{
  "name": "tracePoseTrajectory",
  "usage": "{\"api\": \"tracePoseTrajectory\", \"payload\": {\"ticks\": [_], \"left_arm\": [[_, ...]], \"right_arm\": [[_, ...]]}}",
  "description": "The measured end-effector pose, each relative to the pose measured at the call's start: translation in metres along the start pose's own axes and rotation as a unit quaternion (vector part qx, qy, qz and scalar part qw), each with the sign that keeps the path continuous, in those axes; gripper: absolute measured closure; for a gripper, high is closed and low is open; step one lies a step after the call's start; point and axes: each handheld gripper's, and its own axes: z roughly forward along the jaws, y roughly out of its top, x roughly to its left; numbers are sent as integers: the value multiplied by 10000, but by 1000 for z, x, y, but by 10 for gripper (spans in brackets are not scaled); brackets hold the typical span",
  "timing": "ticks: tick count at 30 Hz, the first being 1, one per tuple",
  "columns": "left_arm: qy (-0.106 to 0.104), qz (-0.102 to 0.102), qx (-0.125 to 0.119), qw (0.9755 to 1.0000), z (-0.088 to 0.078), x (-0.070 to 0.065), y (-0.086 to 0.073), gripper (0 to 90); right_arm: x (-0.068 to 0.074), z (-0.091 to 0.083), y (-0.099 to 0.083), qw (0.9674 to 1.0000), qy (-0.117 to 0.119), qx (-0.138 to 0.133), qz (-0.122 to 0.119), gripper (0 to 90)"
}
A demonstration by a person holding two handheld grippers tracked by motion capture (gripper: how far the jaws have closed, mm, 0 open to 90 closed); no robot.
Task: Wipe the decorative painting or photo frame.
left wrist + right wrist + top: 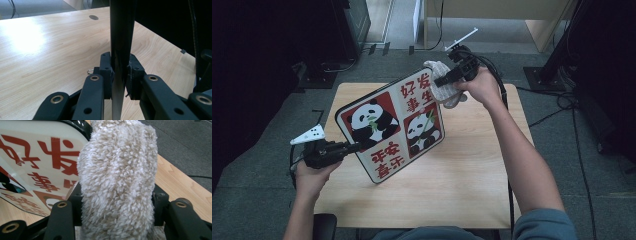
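A square tray [392, 125] with panda pictures and red Chinese characters is held tilted above the wooden table [462, 170]. My left gripper [354, 147] is shut on its left edge; in the left gripper view the tray's dark edge [121, 37] stands between the jaws of the gripper [119, 72]. My right gripper [443, 80] is shut on a fluffy off-white cloth [444, 90], which touches the tray's upper right corner. In the right gripper view the cloth [117, 177] bulges between the jaws of the gripper [116, 202], with the tray's printed face [37, 162] at the left.
The table stands on grey carpet. Black cables [562, 100] trail on the floor at the right. Dark equipment [272, 55] stands to the left and a light wooden desk [492, 15] behind.
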Motion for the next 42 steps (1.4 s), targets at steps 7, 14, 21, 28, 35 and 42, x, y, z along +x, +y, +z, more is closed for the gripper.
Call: {"api": "tracePoseTrajectory", "payload": {"ticks": [7, 14, 21, 28, 35, 42], "left_arm": [[6, 4, 7, 10000, 0, 0, 0, 785], [-12, 2, 5, 10000, 0, 0, 0, 785], [-17, -3, 19, 10000, 0, 0, 0, 785], [-23, -3, 18, 10000, 0, 0, 0, 785], [-31, -6, 11, 10000, 0, 0, 0, 785], [-35, -2, 10, 10000, 0, 0, 0, 785]], "right_arm": [[-2, 5, -8, 10000, 61, 8, 17, 467], [-5, 11, -17, 9998, 175, -41, 84, 467], [-7, 15, -24, 9998, 193, -80, 71, 467], [-8, 19, -32, 9996, 238, -94, 97, 467], [-9, 26, -42, 9997, 189, -166, 59, 467], [-11, 32, -53, 9992, 275, -223, 179, 467]]}}
